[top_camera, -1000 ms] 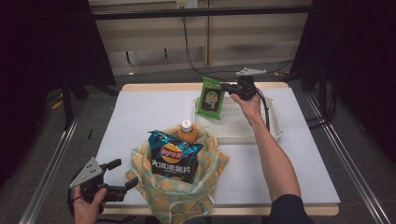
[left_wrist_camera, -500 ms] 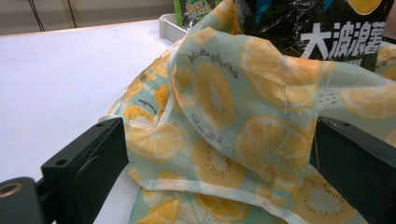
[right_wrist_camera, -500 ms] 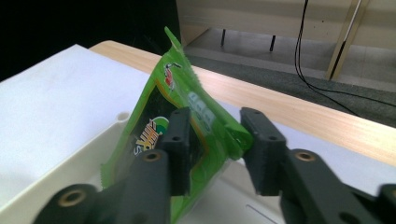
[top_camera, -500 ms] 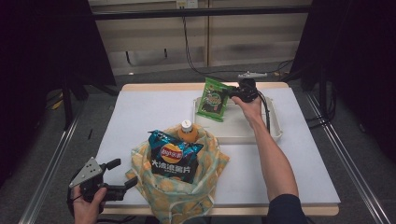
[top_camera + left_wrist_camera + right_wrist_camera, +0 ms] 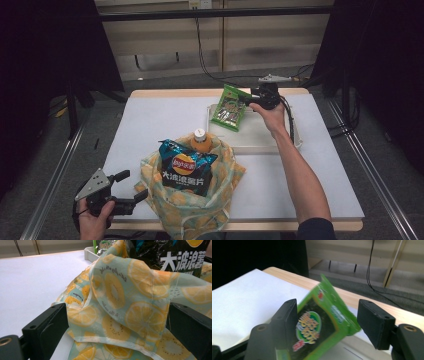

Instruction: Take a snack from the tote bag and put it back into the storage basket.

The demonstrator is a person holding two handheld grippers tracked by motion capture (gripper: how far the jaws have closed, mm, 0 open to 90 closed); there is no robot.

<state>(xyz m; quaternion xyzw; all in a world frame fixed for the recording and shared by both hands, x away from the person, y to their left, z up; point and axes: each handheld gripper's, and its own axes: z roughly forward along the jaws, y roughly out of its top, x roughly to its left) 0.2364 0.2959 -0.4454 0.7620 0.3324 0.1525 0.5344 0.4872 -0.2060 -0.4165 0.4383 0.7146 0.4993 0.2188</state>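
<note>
A green snack packet (image 5: 229,107) leans at the left end of the white tray (image 5: 260,148), its top corner between the jaws of my right gripper (image 5: 251,98). In the right gripper view the packet (image 5: 319,325) is blurred and loose between the jaws of the right gripper (image 5: 328,306), which have just been opening and do not press on it. My left gripper (image 5: 132,186) stands open at the near left corner, its jaws on either side of a fold of the lemon-print cloth bag (image 5: 120,302). The bag (image 5: 200,210) holds a dark chips bag (image 5: 184,170) and an orange bottle (image 5: 200,141).
The white table top (image 5: 150,125) has bare room to the left of the tray and behind the bag. Metal rails run along both sides of the table. A cable trails from the right gripper over the tray's right rim.
The right gripper's jaws have spread apart, and the green packet has tipped and sagged toward the tray. The left hand and the cloth bag have not moved.
</note>
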